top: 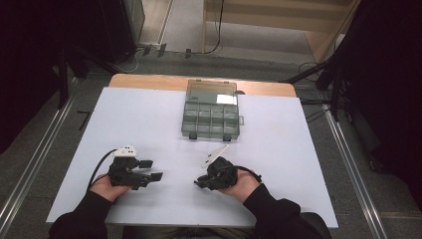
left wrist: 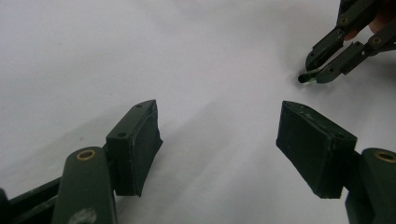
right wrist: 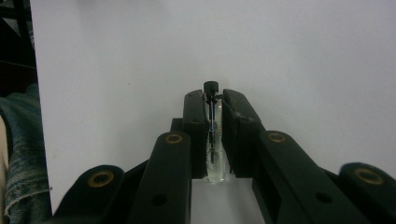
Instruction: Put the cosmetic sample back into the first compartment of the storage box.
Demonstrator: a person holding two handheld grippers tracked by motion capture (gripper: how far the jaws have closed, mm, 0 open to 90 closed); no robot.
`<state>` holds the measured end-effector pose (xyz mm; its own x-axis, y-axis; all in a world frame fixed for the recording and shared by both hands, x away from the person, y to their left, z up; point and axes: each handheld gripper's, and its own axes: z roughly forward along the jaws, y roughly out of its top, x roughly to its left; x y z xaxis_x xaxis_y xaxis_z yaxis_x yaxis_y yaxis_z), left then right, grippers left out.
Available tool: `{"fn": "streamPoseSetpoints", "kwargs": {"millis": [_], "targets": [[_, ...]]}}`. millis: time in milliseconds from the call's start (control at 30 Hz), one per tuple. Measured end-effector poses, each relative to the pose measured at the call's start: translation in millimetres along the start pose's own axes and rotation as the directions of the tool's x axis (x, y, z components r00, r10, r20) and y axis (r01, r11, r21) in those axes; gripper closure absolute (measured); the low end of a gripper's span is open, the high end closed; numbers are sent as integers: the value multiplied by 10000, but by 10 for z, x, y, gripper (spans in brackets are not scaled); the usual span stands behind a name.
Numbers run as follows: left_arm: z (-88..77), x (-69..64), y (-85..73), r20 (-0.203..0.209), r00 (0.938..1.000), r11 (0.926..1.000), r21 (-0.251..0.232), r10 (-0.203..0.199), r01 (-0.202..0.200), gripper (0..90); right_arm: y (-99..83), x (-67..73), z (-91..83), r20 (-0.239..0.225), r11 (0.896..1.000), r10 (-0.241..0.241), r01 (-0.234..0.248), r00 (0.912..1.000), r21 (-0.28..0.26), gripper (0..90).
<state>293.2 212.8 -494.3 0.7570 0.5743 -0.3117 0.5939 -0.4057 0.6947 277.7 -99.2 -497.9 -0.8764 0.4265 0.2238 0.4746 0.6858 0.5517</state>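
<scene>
We see the right gripper [right wrist: 214,105] pinching a slim clear pen [right wrist: 212,135] between its pads, the pen's black tip poking out just past the fingertips. In the high view this gripper [top: 199,183] sits low over the white table [top: 278,149] near its front edge, right of the middle, with the pen's tip just above or on the surface; we cannot tell which. The left gripper [top: 152,170] rests near the front edge toward the left corner, its jaws spread wide with nothing between them. A clear compartment box [top: 211,109], lid open, stands by the far edge, and a white strip [top: 215,154] lies between it and the right gripper.
</scene>
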Motion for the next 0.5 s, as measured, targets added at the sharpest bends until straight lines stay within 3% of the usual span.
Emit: {"fn": "streamPoseSetpoints", "kwargs": {"millis": [500], "targets": [[84,-3,77,244,9994,9997,118,232,-235,295,-61,-82,-107,73,9962,840,-839,9964,-228,811]]}}
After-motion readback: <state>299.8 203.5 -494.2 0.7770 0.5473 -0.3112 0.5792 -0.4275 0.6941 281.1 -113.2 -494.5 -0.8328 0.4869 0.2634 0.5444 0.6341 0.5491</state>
